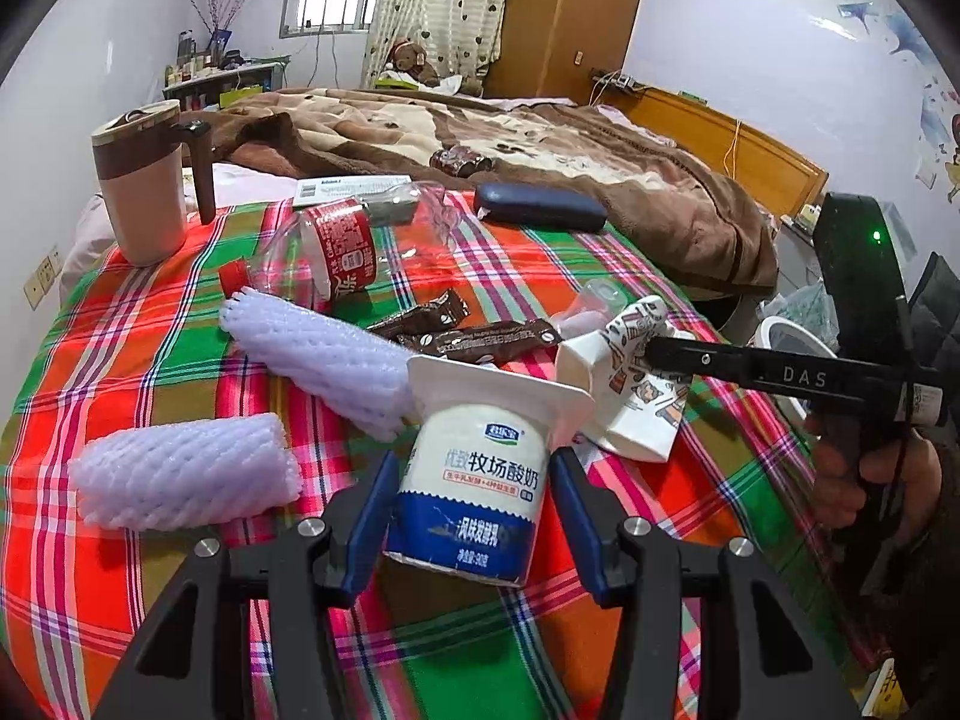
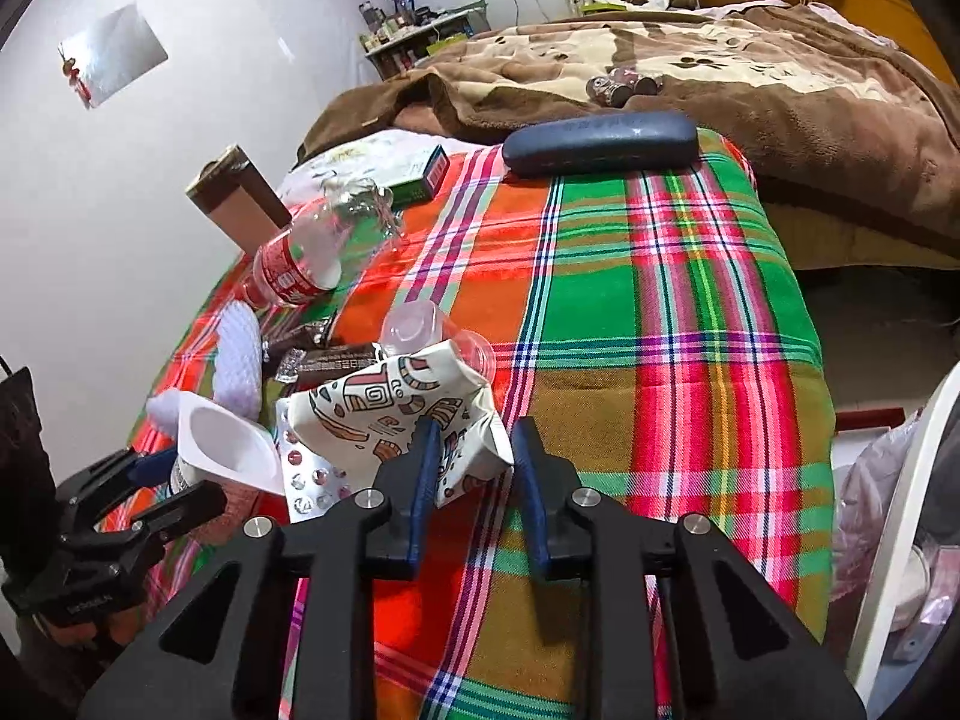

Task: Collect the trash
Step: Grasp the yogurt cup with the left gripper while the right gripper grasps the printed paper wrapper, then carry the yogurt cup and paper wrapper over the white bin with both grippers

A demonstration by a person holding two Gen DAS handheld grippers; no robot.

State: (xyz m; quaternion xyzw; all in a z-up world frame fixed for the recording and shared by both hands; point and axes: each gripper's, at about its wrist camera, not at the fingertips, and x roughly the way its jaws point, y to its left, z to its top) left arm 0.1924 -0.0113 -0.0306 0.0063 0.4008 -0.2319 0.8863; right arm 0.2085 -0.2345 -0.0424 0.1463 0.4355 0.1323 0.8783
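Up close we have our left hand-held gripper (image 1: 474,516) clamping the yogurt cup (image 1: 474,480) over the plaid surface (image 1: 180,336); our right hand-held gripper (image 2: 471,462) pinches the crumpled paper cup (image 2: 396,414), foam sleeves (image 1: 186,471) at near left.

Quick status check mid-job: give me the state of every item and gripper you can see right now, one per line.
Left gripper: closed on the white-and-blue yogurt cup, which is lidless and empty.
Right gripper: pinching the crumpled patterned paper cup.
Clear plastic bottle with red label: lying on its side, capped.
Brown-and-beige lidded mug: upright, lid on.
Dark blue glasses case: shut.
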